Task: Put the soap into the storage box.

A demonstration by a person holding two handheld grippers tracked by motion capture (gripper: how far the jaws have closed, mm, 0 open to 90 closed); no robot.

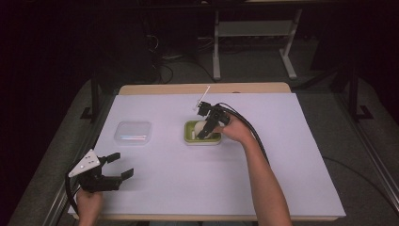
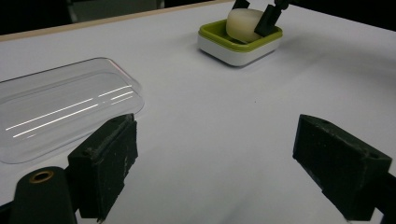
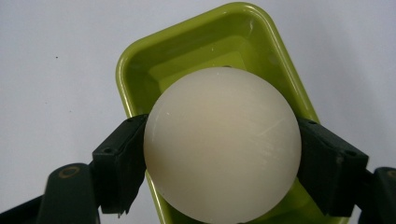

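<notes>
Right hand-held gripper is closed on a cream soap, one black jaw pressed to each side of it, as the right gripper view shows. The soap sits over the green dish, and whether it rests on the dish floor or is held just above it cannot be told. In the high view the dish lies near the middle of the tabletop, slightly to the right, with the person's right hand just right of it and the forearm running to the near edge.

Left hand-held gripper is at the near left corner, jaws wide apart and holding nothing, hovering low over the white sheet. Just beyond it, to the left of the dish and well apart from it, lies a clear lid, flat on the sheet; in the left gripper view the lid is at the left and the dish with the soap at the far right.
</notes>
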